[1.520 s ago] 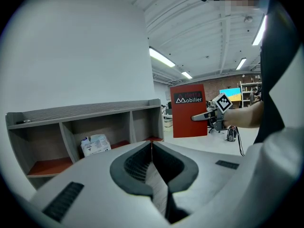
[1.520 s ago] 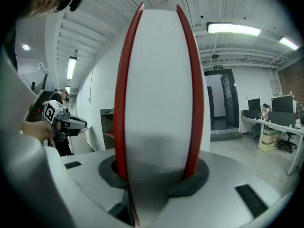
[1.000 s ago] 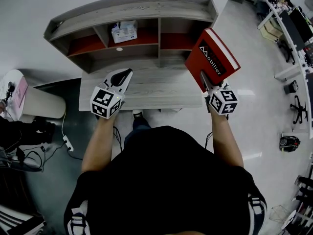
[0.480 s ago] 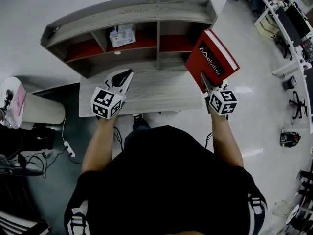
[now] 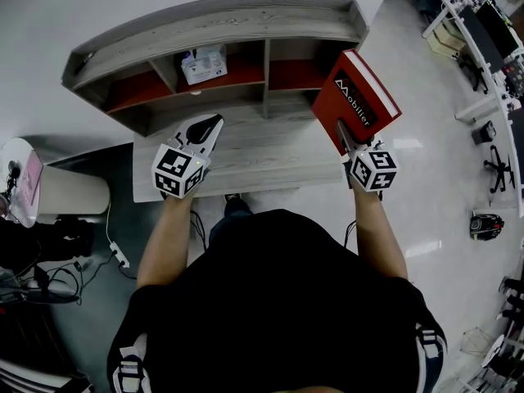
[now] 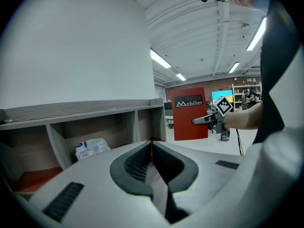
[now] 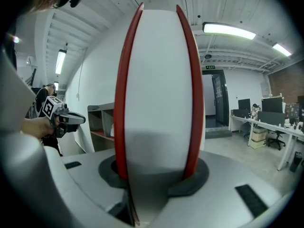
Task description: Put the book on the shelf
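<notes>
Book [image 5: 359,97], the only one, is pinched by right gripper [image 5: 341,131]; left gripper [image 5: 214,122] pressed together.

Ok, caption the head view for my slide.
Right gripper holds a red book near the wooden shelf unit; left gripper shut, empty.

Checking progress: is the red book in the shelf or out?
Out. The red book is clamped in the right gripper, outside the shelf compartments.
</notes>
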Demonstrator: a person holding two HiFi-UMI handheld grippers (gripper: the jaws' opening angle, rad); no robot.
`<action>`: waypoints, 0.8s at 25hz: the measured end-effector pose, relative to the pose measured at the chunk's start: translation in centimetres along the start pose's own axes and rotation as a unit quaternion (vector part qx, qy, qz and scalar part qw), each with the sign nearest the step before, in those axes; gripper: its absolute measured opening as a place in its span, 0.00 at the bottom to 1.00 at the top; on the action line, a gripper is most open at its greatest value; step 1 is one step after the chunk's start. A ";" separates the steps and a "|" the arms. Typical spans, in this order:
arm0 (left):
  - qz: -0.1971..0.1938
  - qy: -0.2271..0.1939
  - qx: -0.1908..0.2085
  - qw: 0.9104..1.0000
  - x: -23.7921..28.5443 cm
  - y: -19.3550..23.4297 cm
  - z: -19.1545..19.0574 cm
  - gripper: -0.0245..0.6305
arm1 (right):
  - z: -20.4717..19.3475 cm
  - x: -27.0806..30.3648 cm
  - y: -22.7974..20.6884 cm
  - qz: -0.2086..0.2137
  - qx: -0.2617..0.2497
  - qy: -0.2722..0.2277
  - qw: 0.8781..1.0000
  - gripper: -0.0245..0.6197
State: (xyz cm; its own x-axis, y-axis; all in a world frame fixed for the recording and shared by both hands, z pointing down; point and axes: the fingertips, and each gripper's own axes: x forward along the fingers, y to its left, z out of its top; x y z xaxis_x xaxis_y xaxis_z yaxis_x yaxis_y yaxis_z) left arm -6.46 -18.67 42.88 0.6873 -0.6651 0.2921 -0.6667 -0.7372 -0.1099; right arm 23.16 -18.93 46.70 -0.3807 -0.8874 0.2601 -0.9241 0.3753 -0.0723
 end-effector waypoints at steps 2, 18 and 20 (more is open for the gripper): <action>-0.003 0.001 0.000 1.000 0.3 0.3 0.0 0.07 | -0.1 0.3 0.0 -0.003 0.000 0.002 1.000 0.31; -0.033 0.007 0.006 0.999 3.4 3.9 -0.5 0.07 | -2.0 3.9 -1.7 -0.039 0.015 0.019 0.999 0.31; -0.036 0.009 0.006 0.999 3.7 4.2 -0.6 0.07 | -2.3 4.2 -2.0 -0.045 0.018 0.022 0.999 0.31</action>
State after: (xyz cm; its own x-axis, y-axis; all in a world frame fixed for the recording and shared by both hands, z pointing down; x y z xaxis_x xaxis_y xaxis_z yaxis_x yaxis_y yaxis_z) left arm -6.91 -24.11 44.05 0.7275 -0.6087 0.3166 -0.6128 -0.7840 -0.0993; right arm 23.51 -22.83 50.16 -0.2956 -0.9040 0.3088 -0.9552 0.2843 -0.0820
